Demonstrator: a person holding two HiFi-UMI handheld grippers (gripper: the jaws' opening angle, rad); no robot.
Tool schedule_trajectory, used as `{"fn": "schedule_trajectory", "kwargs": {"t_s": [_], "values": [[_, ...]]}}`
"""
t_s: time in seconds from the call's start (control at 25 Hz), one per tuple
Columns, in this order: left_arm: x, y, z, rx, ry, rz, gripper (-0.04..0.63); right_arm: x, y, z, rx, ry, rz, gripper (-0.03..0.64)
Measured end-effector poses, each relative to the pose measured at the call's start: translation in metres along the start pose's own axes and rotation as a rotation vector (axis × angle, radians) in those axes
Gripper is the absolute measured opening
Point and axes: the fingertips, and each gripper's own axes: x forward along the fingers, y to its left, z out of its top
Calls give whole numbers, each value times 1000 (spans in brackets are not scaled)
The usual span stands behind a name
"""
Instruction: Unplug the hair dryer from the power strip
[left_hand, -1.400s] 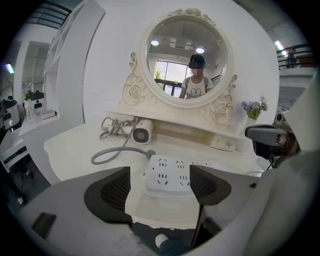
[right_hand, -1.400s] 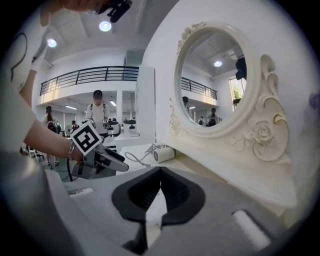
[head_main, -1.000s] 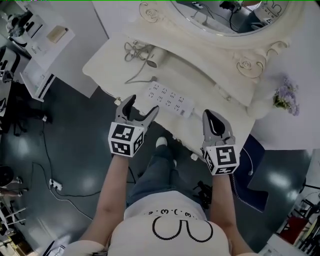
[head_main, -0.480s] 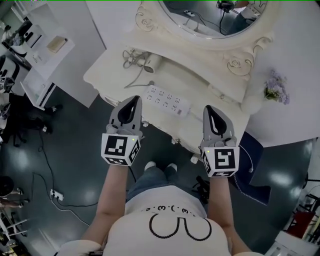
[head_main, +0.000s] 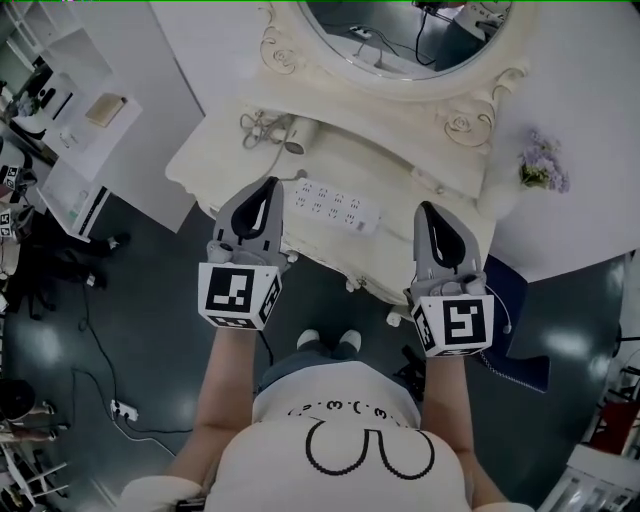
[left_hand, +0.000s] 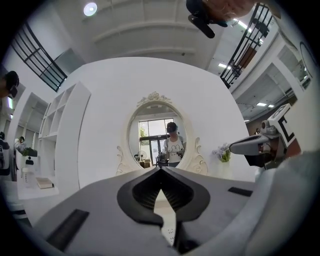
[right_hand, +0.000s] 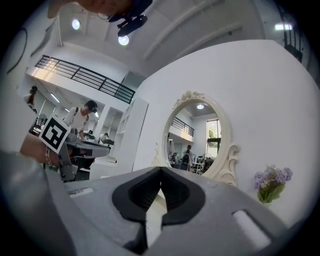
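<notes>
Head view: left gripper (head_main: 266, 190) and right gripper (head_main: 433, 212) hover over the front edge of a cream, carved dressing-table surface (head_main: 210, 150). Both have their jaws pressed together and hold nothing. A flat white rectangular power strip (head_main: 338, 205) lies between them. The glossy pale hair dryer (head_main: 297, 138) rests at its 11 o'clock beside a coiled cord (head_main: 258, 125). The plug is too small to find. The best approach is probably to steady the strip, pinch the rigid plug rather than the cord, and pull straight.

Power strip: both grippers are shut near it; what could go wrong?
The white power strip lies near the front edge of the cream vanity table; an unbraced pull could drag it off. The left gripper and right gripper are shut, so they could knock it rather than grasp.
</notes>
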Motion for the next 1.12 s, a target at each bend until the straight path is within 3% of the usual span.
{"fn": "schedule_trajectory", "kwargs": {"t_s": [0.28,1.12], "values": [[3,-1,11,21,-36,-22,-2,-6,-14,16,6,-30,-61,-3],[-9,10,29,40,-77,-14,-2,-10,-2,35,-15,-43,-51,-3]]}}
